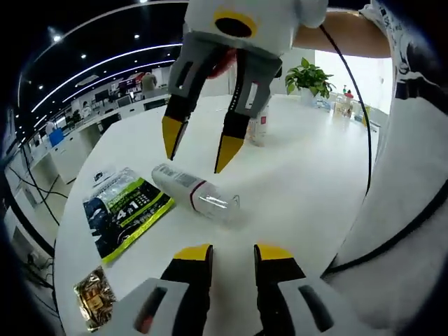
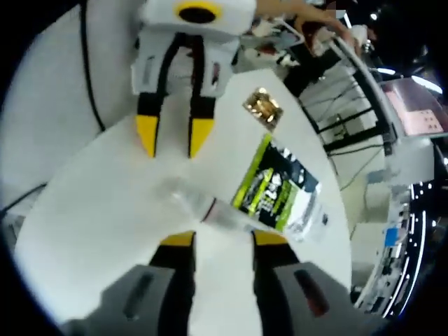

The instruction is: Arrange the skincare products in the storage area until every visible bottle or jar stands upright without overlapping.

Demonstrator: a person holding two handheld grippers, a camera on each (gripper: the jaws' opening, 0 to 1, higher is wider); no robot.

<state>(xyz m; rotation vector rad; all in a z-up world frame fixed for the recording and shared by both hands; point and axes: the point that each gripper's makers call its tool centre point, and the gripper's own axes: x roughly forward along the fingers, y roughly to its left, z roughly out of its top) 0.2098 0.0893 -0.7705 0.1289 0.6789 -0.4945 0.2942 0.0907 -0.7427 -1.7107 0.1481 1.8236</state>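
both grippers hang spread and empty over the clear bottle (image 1: 198, 194) lying flat on the white table (image 1: 315, 168), left gripper (image 1: 232, 253) near one side, right gripper (image 1: 201, 143) opposite, so pinching and uprighting it looks next.

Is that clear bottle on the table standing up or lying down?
Lying down: the clear bottle rests lengthwise on the white table, between both grippers.

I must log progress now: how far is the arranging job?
Done: one small bottle stands upright behind the right gripper. In hand: nothing; both grippers, including the left gripper, are open around the clear bottle. Left: that bottle lies on its side on the white table.
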